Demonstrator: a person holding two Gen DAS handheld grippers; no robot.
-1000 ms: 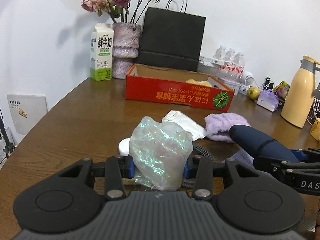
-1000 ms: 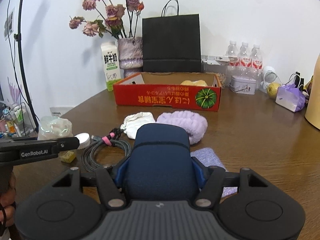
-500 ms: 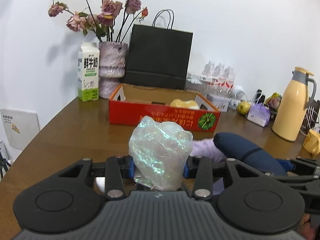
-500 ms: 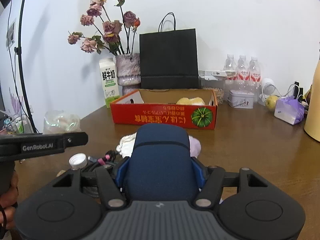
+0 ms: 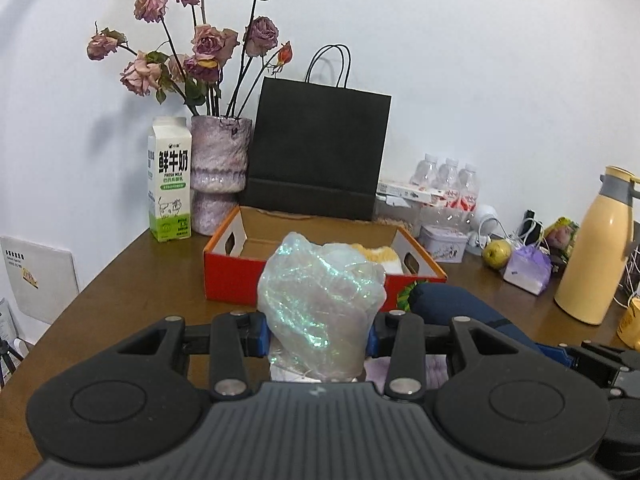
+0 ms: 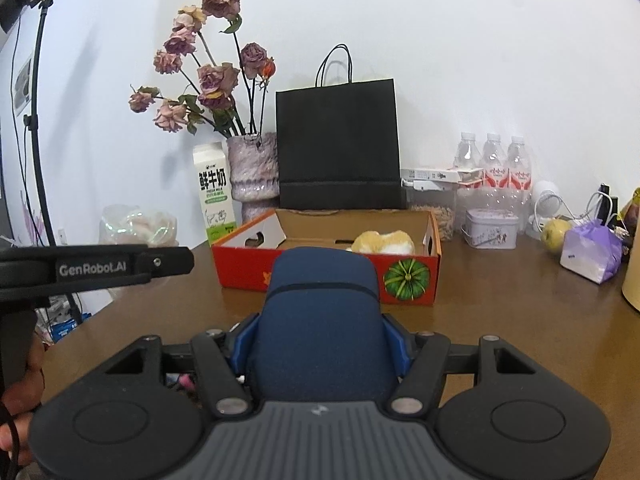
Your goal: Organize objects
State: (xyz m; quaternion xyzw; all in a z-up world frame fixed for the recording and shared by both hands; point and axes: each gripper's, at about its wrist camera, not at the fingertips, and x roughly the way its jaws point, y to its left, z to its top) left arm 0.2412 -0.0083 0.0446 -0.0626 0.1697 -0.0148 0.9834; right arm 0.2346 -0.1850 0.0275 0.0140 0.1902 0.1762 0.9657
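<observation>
The crinkly bag (image 5: 320, 304) is soft and may slip or catch on the wall of the box (image 5: 236, 276) ahead. The left gripper (image 5: 318, 334) pinches the bag, jaws partly closed around it. The right gripper (image 6: 320, 350) clamps the blue case (image 6: 320, 320) between wide-set jaws, box just beyond.
</observation>
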